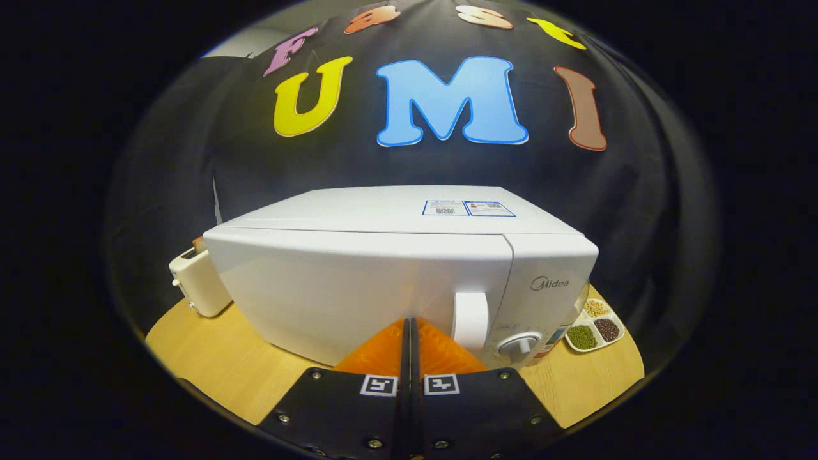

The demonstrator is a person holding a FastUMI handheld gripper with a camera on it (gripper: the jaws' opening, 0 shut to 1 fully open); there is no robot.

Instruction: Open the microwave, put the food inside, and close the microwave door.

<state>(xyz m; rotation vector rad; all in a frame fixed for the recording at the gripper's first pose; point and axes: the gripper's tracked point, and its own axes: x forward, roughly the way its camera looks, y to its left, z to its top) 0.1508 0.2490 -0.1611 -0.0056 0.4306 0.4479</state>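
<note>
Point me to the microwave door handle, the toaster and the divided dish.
door handle (470, 319), gripper view, mid front face of the handle.
toaster (198, 284), gripper view, its side wall.
divided dish (615, 340), gripper view, its outer rim.
gripper (409, 332), gripper view, fingers closed together.

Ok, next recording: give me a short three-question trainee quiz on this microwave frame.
1. True or false: the white microwave's door is shut.
2. Which thing stands beside the microwave on the side away from its round control knob? A) cream toaster B) white divided dish of beans and grains C) kettle
3. Fill in: the fingers of the hand-held gripper are pressed ____, holding nothing, just short of the door beside the white upright door handle.

Key: 1 true; 2 A; 3 together.
</note>
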